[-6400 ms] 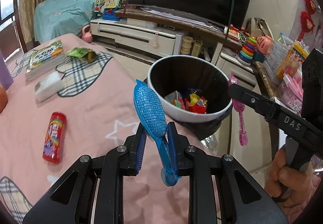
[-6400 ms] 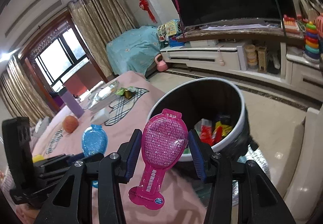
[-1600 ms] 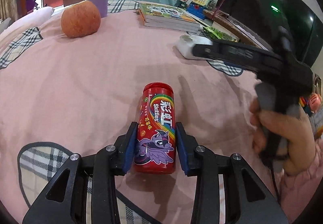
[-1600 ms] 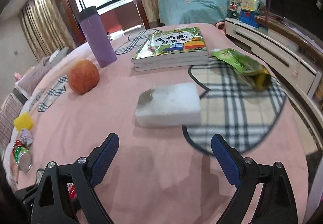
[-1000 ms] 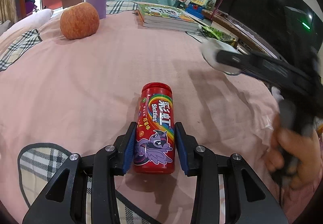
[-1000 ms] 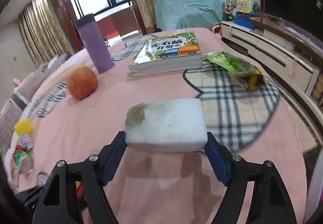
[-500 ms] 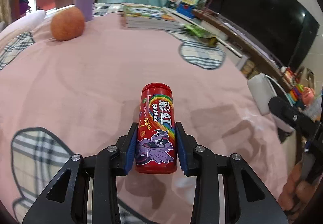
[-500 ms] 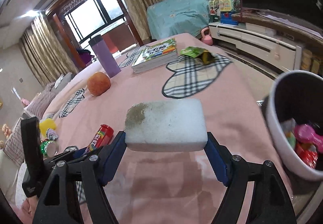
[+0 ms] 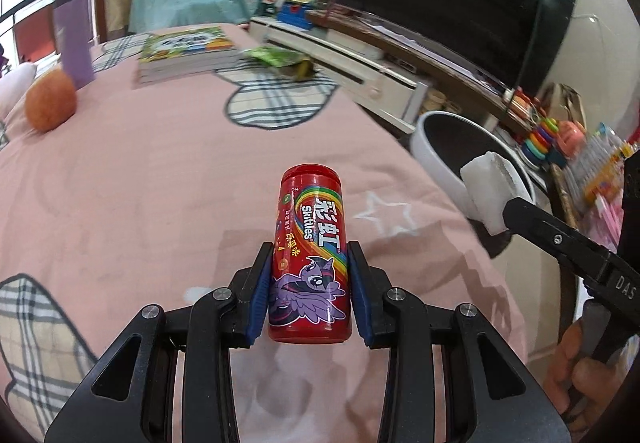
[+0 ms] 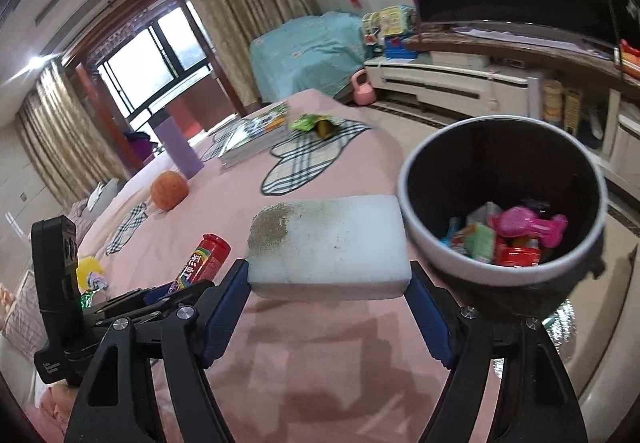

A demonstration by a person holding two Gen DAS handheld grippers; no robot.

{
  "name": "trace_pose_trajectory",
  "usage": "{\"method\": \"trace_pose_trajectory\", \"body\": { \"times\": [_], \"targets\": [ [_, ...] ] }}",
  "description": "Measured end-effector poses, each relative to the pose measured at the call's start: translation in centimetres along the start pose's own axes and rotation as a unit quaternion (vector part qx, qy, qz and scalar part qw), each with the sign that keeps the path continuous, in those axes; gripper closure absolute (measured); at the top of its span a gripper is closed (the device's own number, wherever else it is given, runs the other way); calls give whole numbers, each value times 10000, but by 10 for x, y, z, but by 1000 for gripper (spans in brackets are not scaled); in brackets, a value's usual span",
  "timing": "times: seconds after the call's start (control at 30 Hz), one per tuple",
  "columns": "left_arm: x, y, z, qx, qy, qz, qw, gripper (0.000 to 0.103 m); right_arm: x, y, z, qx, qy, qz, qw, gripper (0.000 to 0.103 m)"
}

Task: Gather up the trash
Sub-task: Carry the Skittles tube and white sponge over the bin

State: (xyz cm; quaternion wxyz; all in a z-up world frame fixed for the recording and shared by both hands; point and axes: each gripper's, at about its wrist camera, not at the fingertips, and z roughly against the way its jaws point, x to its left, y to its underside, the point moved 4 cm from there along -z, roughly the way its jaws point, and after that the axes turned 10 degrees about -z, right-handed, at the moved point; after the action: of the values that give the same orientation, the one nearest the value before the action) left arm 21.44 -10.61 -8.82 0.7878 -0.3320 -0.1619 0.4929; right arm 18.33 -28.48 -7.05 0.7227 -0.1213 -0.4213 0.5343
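Currently logged, carry-to-bin stage. Left tool (image 9: 309,289): blue pads closed on the lower body of a red Skittles can (image 9: 309,255), held clear above the pink bedspread (image 9: 140,195). Right tool (image 10: 329,309): jaws set wide, clamped on the two ends of a white sponge (image 10: 329,247) with a soiled corner, carried level just beside the bin's rim. Trash bin (image 10: 434,263): white rim, dark inside, past the bed's edge, already holding wrappers and a pink package. Not yet collected, by judgement: green snack wrapper (image 9: 276,57) near the books (image 9: 184,53). Next move called for: bring the sponge over the bin's mouth, then part the jaws; the can likewise.
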Motion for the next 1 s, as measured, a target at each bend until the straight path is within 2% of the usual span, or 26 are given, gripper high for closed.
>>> {"method": "trace_pose_trajectory", "body": {
  "times": [0.47,1.0],
  "targets": [
    [-62,-32,-9,-92,218,-585,9980,69,-56,-18,37,-344,358,-248,9985,25],
    [-100,-55,-28,-75,355,-930,9950,69,-95,-32,47,-425,613,-359,9966,25]
  ]
}}
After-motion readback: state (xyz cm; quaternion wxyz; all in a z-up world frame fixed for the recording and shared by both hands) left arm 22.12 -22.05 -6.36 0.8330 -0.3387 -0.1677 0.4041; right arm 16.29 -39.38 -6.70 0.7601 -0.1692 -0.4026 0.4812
